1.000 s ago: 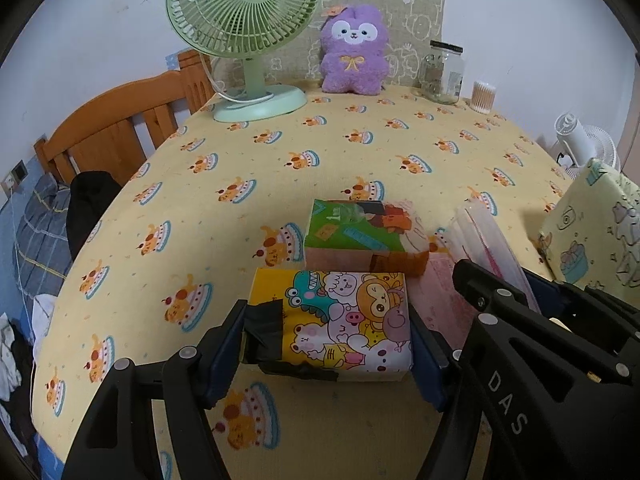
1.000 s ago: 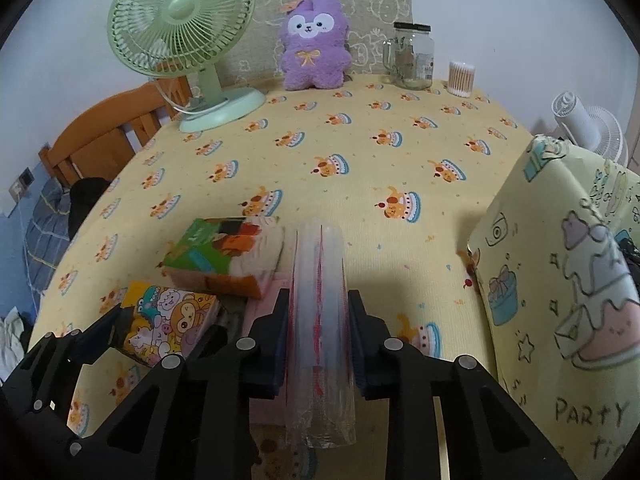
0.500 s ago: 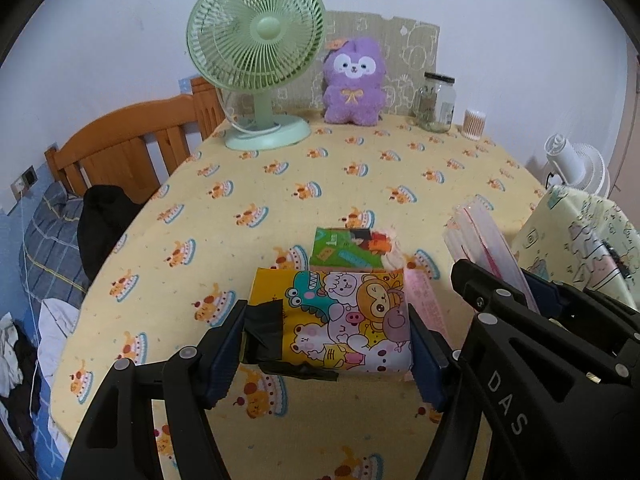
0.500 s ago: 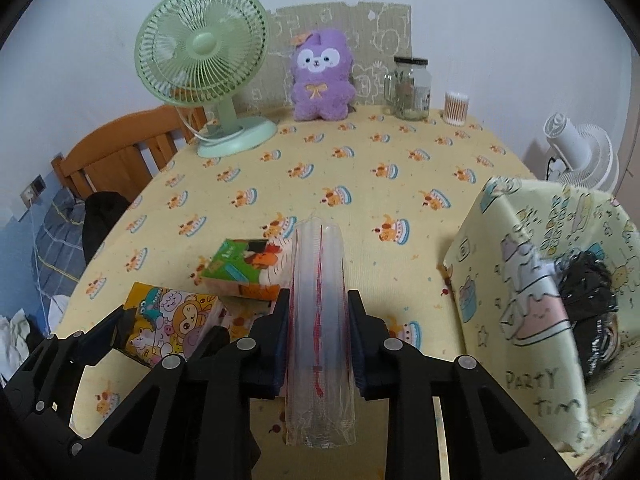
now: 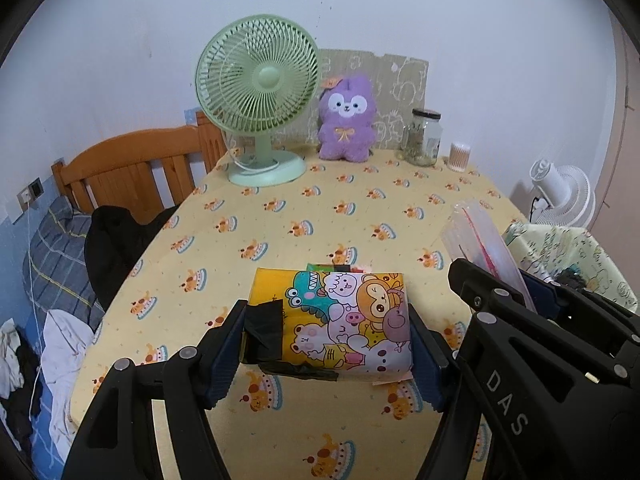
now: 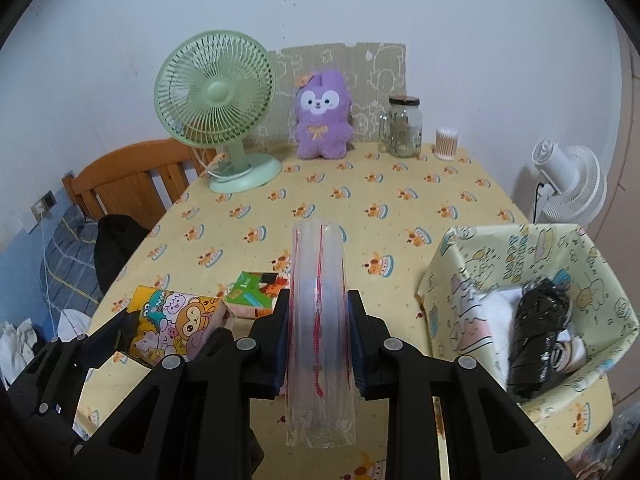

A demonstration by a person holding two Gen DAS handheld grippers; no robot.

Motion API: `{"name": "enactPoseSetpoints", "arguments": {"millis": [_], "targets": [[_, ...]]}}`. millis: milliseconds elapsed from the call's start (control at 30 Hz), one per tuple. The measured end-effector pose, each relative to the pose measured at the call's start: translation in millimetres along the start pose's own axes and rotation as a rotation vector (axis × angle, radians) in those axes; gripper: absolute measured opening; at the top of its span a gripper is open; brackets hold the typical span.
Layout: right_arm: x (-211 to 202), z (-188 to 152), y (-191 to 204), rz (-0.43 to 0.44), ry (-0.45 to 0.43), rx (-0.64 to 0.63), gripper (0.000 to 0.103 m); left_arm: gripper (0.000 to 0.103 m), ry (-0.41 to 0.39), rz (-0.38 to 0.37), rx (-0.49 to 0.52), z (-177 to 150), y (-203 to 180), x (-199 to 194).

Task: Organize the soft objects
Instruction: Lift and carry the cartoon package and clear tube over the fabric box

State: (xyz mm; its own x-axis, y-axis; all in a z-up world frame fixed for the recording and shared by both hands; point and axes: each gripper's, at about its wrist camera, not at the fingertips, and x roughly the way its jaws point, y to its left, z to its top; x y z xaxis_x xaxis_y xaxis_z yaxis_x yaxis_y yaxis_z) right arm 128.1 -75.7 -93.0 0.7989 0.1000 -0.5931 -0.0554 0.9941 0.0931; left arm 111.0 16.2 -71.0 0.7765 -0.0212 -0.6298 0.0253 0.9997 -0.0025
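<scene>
The left tool (image 5: 328,344) pinches a soft, cartoon-animal-printed yellow tissue pack (image 5: 344,320) between its pads, above the cake-patterned yellow table (image 5: 320,216). The right tool (image 6: 318,344) clamps a clear rolled plastic bag with red seal lines (image 6: 318,320). Right of it stands an open pale-yellow fabric bin (image 6: 560,252) holding a black bundle (image 6: 536,332). A green-and-orange tissue pack (image 6: 256,298) lies just ahead-left.
</scene>
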Motion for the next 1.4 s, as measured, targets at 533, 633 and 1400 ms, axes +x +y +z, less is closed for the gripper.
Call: {"name": "enactPoseSetpoints", "arguments": {"millis": [533,633,1400], "targets": [[-54,25,-6,-0.005,-0.097,-0.014,0.029,0.074,-0.102,-0.017,0.016,23,-11,-46],[-60,27,-7,-0.002,-0.113,-0.019,0.029,0.074,-0.119,-0.013,0.015,25,-15,-52],[-88,39,-61,-0.044,-0.177,0.007,0.029,0.074,-0.173,-0.063,0.046,37,-67,-64]]}}
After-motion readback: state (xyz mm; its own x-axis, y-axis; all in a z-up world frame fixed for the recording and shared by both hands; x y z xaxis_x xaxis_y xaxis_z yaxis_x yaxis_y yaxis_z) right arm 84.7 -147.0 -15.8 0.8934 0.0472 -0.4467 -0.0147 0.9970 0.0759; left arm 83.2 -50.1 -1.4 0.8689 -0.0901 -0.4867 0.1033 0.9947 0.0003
